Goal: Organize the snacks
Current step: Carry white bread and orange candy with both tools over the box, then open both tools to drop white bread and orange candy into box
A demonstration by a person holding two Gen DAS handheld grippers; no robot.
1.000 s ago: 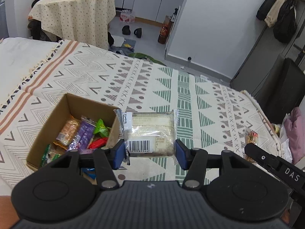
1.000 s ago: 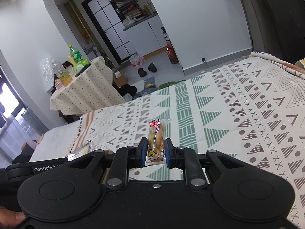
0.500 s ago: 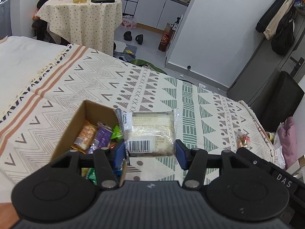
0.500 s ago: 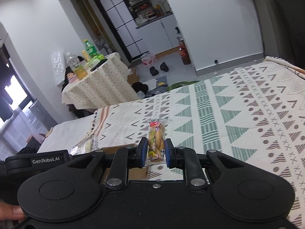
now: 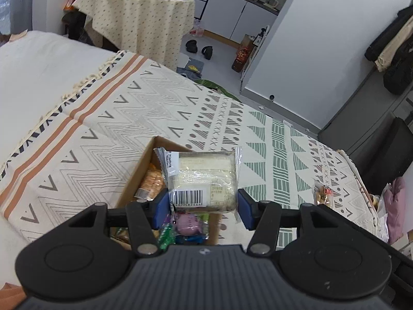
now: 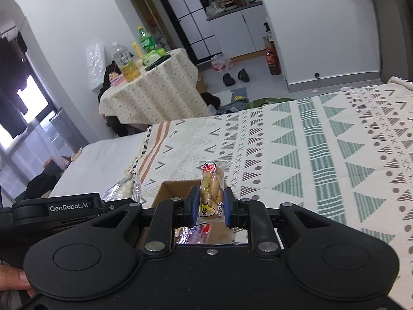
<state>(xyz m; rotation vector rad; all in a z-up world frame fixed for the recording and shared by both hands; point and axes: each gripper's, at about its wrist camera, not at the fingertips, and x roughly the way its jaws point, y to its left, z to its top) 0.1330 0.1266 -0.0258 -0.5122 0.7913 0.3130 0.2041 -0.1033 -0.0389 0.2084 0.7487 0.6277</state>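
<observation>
patterned bedspread (image 5: 108, 118) carries the open cardboard box (image 5: 144, 166), part filled. left gripper (image 5: 202, 206), spread wide, pinches the cake pack (image 5: 204, 178) over it; right gripper (image 6: 209, 206), nearly closed, grips a slim snack packet (image 6: 212, 188), both poised to drop.

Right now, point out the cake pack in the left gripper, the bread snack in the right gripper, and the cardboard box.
cake pack (image 5: 202, 178), left wrist view, clear wrapper middle.
bread snack (image 6: 212, 188), right wrist view, wrapper middle.
cardboard box (image 5: 134, 178), left wrist view, left wall.
</observation>
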